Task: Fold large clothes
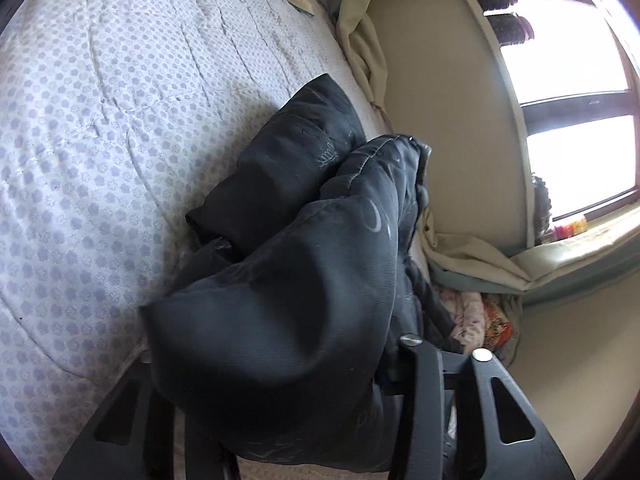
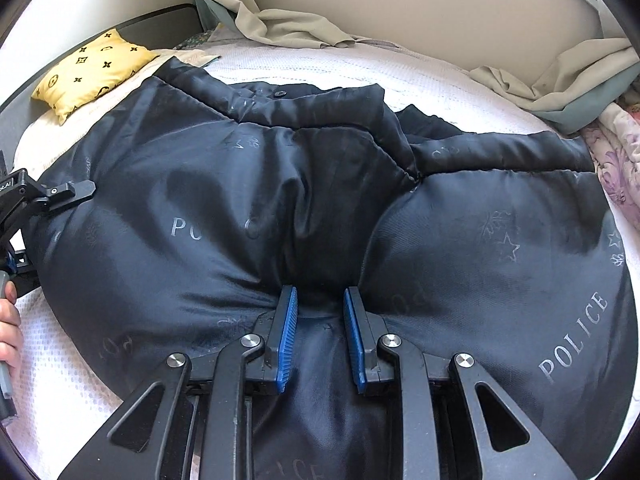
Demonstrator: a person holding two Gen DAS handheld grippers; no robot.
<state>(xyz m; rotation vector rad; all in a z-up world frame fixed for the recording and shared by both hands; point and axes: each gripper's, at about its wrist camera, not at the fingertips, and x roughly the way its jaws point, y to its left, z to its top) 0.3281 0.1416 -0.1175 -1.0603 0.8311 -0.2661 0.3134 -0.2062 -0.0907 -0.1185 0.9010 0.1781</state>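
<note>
One dark padded jacket (image 2: 280, 208), its lining printed POLICE, lies spread lining-up across a white patterned bed (image 2: 460, 80) — the garment to be folded. At its near hem the right gripper (image 2: 320, 312) pinches a ridge of fabric between its blue pads (image 2: 286, 320), clenched on the cloth with creases radiating from the bite. At the jacket's left edge the left gripper (image 2: 76, 190) reaches in, a person's hand (image 2: 10, 328) on its handle. In the left wrist view the jacket (image 1: 280, 280) billows over that gripper's fingers, hiding the pads, so whether they bite the cloth cannot be told.

To do this step well, both grips likely need to hold all the padded layers — a pinch on the lining alone would let the shell sag. The two hands should probably rise together and carry the near edge evenly towards the collar, keeping the fold line straight and the rumpled upper part flat.

Much is obscured: the sleeves are lost in the bunching near the top, the near hem runs under the right gripper and out of frame, and the fisheye bends every edge. A yellow cushion (image 2: 92, 70) sits just past the far left corner; beige curtains (image 2: 280, 20) slump along the wall behind.
</note>
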